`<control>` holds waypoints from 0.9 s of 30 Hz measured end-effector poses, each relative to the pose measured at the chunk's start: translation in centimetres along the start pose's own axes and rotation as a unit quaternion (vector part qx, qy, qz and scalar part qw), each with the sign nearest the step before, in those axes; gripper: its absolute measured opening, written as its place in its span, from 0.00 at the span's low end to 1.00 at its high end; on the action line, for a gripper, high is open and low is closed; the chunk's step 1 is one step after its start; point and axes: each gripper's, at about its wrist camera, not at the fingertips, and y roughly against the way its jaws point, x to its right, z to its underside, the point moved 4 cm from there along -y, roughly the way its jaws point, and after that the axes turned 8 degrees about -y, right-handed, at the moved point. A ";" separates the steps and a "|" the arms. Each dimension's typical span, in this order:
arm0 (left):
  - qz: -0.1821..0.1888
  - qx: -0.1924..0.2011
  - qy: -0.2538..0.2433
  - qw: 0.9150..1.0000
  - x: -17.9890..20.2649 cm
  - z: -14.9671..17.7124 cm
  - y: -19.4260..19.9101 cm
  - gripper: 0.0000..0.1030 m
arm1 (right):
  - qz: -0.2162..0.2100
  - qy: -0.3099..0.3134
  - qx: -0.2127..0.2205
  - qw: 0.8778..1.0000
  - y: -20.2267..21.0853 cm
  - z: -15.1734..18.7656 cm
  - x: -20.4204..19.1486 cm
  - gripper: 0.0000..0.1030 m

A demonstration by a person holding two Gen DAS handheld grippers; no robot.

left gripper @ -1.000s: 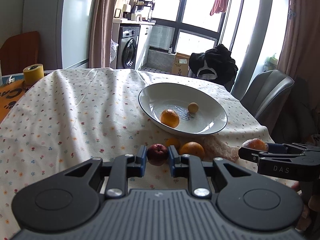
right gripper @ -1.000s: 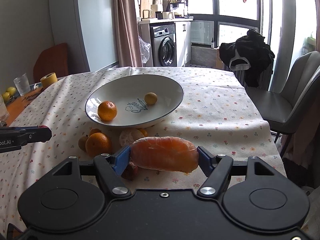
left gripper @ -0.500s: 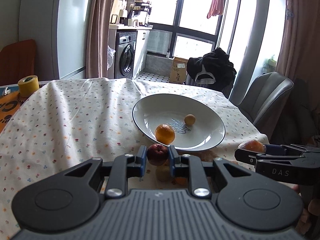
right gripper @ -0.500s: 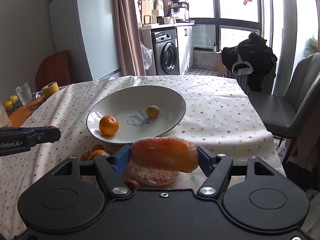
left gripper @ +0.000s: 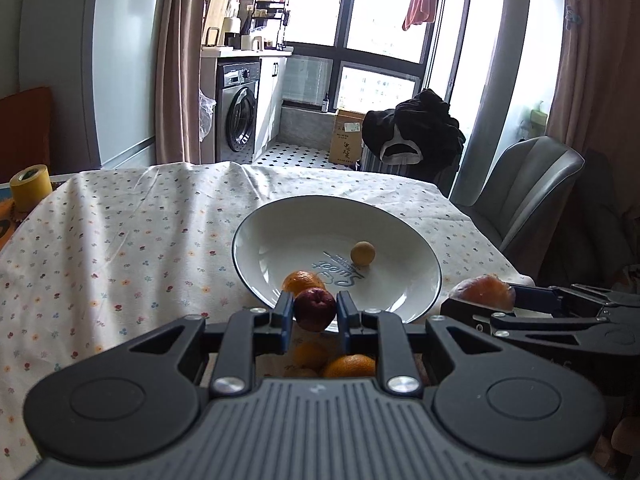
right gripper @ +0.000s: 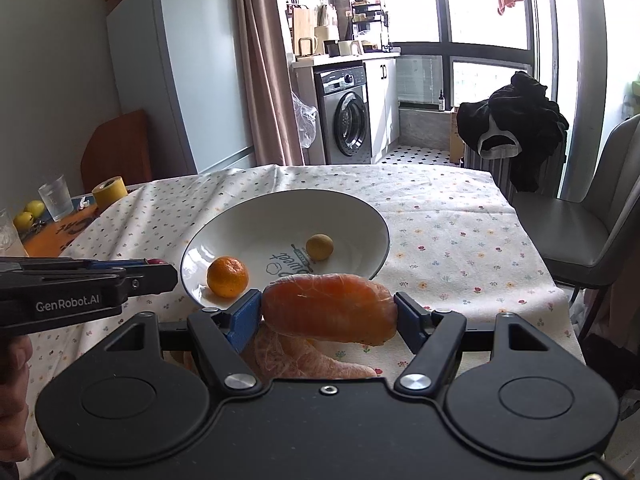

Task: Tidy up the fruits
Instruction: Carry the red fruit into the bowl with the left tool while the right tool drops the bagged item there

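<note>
1. Step rn: we're mid-carry w/ both hands, each w/ a fruit, both held up near the front rim of the white plate (left gripper: 434, 280). Plate already has a small orange (right gripper: 227, 276) and a little tan round fruit (right gripper: 319, 246) in it.
2. Left gripper (left gripper: 315, 310): narrow gap, pads clamped on a small dark red fruit (left gripper: 315, 309), looks like it's right over the near rim.
3. Right gripper (right gripper: 328, 312): much wider, pinching a peeled orange piece (right gripper: 328, 307) end to end. Squishy imo, so we go easy on pressure.
4. Next, probs: push fwd a bit so each fruit clears the rim, lower into the bowl, then let go. Keep the two tongs apart, they're close.
5. Still on the tablecloth (left gripper: 120, 248) below us: a couple oranges (left gripper: 350, 365) + more peeled segments (right gripper: 296, 356).
</note>
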 end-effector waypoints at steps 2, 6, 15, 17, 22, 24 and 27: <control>0.002 -0.004 0.002 1.000 0.2 -0.2 -0.6 0.21 | -0.002 -0.001 -0.001 1.000 -0.3 -0.1 0.1 0.66; 0.007 -0.011 -0.001 1.000 0.7 -0.4 -1.9 0.21 | -0.004 -0.005 -0.004 1.000 -0.9 -0.3 0.3 0.66; 0.017 -0.032 -0.004 0.999 1.5 -0.3 -4.6 0.21 | -0.005 -0.012 -0.009 1.000 -2.1 -0.5 0.9 0.66; 0.020 -0.038 -0.003 0.999 1.6 -0.1 -5.1 0.21 | -0.005 -0.013 -0.011 1.000 -2.4 -0.5 1.0 0.66; 0.025 -0.042 0.005 0.999 1.3 0.0 -5.9 0.21 | -0.004 -0.014 -0.016 1.000 -3.2 -0.5 1.2 0.66; 0.019 -0.038 0.007 0.999 1.0 -0.2 -5.7 0.23 | -0.004 -0.012 -0.017 1.000 -3.5 -0.5 1.1 0.66; 0.013 -0.032 0.010 0.999 0.4 -0.6 -5.1 0.25 | -0.005 -0.012 -0.019 1.000 -3.8 -0.7 1.0 0.66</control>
